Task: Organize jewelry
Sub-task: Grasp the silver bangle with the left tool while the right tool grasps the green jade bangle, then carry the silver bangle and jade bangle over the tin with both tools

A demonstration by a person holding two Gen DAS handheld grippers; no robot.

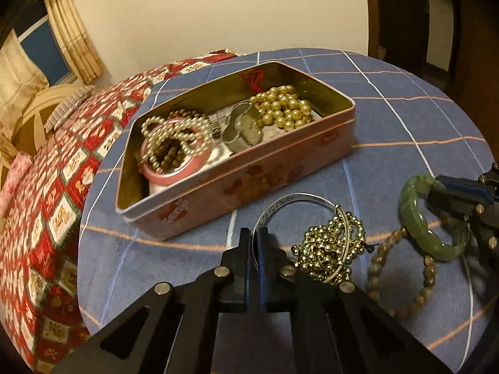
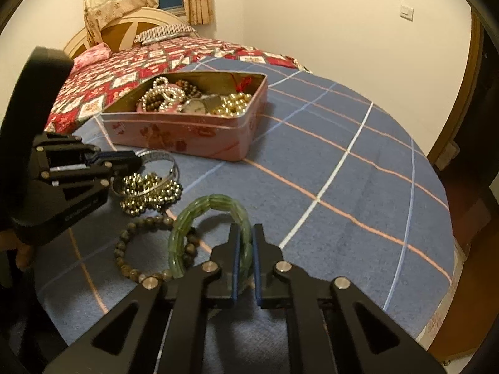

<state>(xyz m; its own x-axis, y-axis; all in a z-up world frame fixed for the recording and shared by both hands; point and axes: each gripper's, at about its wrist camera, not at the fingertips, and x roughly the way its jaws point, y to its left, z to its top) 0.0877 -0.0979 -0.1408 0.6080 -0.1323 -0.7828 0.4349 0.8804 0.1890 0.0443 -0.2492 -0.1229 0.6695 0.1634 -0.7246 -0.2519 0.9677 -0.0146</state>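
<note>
A pink tin box (image 1: pixel 249 184) (image 2: pixel 187 137) sits open on the blue plaid table, filled with pearl strands, gold beads and a pink bangle. My left gripper (image 1: pixel 256 237) (image 2: pixel 137 157) is shut on the thin silver bangle (image 1: pixel 293 201) (image 2: pixel 168 160), which lies tangled with a gold bead chain (image 1: pixel 330 246) (image 2: pixel 149 191). My right gripper (image 2: pixel 245 233) (image 1: pixel 436 187) is shut on the green jade bangle (image 2: pixel 212 202) (image 1: pixel 418 218), which overlaps a brown wooden bead bracelet (image 2: pixel 131 249) (image 1: pixel 402 271).
The round table's blue plaid cloth (image 2: pixel 343 187) stretches to the right. A bed with a red patterned quilt (image 1: pixel 62 171) (image 2: pixel 140 62) lies behind the table. A wooden door frame (image 2: pixel 467 124) stands at the right.
</note>
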